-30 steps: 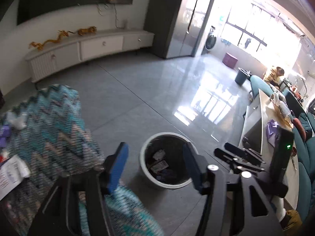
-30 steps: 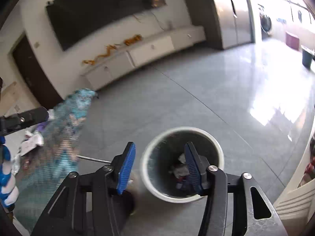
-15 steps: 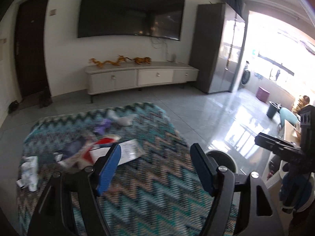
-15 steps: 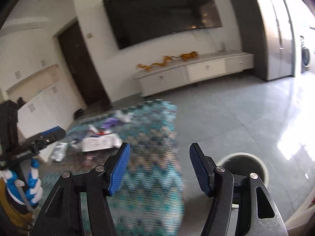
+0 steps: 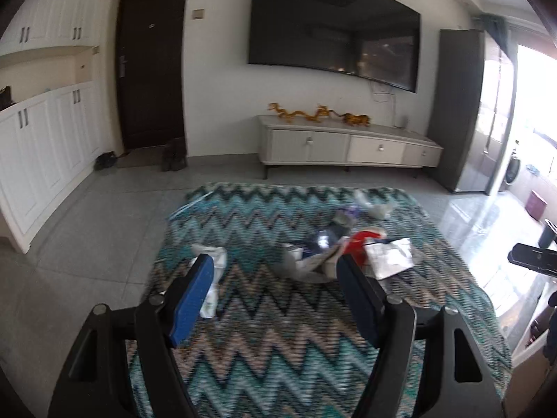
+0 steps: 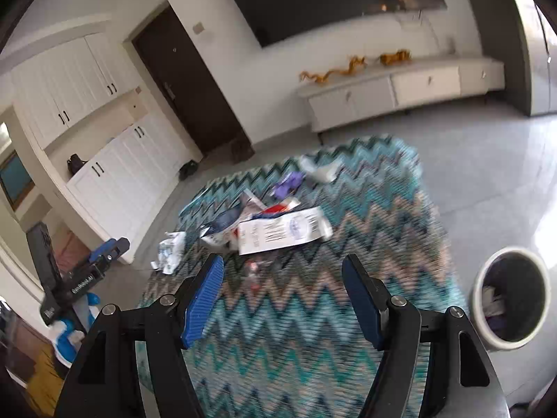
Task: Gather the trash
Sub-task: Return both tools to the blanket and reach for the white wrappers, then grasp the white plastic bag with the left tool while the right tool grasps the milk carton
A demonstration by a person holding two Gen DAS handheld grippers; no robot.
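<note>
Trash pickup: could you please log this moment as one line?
left gripper: open, empty | right gripper: opening, empty | trash: scattered on rug | bin: beside rug

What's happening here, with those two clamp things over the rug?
A person holds a two-finger gripper in each hand and is clearing litter off a zigzag rug. Both the left gripper and the right gripper are empty; the right one's jaws are opening. Scraps lie on the rug ahead: a printed white paper, a purple scrap, crumpled white wrappers. A round bin beside the rug already holds some trash.
</note>
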